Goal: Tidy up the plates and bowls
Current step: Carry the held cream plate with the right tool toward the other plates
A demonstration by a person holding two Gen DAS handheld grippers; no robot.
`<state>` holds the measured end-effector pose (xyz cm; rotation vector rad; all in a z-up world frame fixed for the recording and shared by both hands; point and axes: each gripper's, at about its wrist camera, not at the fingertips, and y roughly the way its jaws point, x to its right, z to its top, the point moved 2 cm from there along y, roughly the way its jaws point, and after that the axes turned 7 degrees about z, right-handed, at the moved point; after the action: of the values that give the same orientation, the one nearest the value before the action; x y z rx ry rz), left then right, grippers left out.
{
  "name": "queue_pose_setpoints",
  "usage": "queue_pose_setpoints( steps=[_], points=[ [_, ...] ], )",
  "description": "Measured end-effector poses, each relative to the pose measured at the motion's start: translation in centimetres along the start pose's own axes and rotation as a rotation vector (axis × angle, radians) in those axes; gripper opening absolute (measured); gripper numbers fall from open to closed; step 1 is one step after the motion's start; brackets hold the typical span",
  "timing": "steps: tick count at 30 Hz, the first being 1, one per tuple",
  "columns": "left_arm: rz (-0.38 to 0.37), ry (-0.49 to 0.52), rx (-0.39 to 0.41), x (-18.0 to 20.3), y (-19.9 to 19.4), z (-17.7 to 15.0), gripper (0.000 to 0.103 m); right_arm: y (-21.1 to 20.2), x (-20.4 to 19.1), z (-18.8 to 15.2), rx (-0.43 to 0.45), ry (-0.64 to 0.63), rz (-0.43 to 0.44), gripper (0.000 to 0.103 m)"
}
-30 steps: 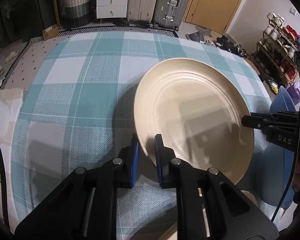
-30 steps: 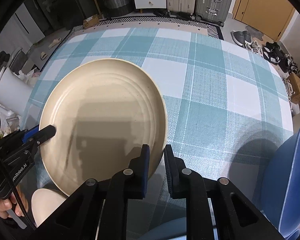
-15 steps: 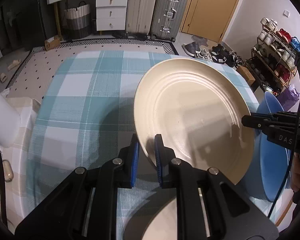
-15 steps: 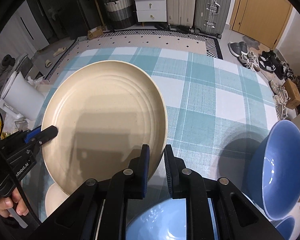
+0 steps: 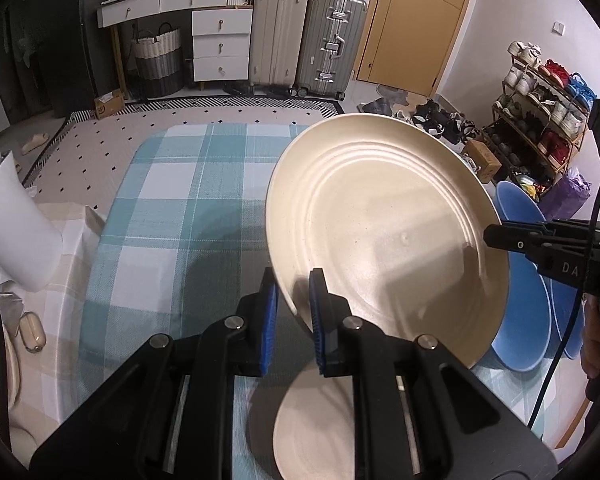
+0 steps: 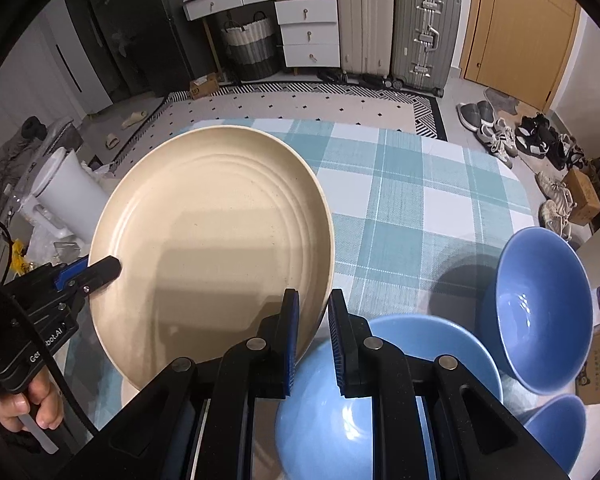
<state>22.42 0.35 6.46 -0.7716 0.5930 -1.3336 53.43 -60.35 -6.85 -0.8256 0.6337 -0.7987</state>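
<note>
Gripping opposite edges, both tongs hold the cream plate tilted above the checked surface. The left tongs are clamped on its left rim, the right tongs on its right rim. Farther right, blue bowls sit on the surface.

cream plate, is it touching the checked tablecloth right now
Apart. In the right wrist view the cream plate hangs tilted above the checked tablecloth, pinched at opposite rims by the left gripper and right gripper.
</note>
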Motion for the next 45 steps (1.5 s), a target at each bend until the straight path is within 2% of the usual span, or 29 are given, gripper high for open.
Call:
queue_pose_setpoints(
  steps=[10,22,33,45],
  points=[
    [0.003,0.011,0.035,0.2,-5.3,-2.9,0.013,-3.1,-1.9,-2.7,0.041,-0.024,0.016,0.015],
    [0.005,0.017,0.061,-0.6,-9.1,-6.7,0.013,-5.4,-4.2,-7.2,0.077,-0.037,0.054,0.016],
    [0.000,0.029,0.058,-0.3,-10.1,-10.0,0.013,-5.9,-4.6,-10.3,0.091,-0.024,0.076,0.016],
    [-0.006,0.042,0.040,0.1,-8.7,-13.2,0.015,-5.0,-4.3,-13.1,0.084,-0.007,0.081,0.016]
  ],
)
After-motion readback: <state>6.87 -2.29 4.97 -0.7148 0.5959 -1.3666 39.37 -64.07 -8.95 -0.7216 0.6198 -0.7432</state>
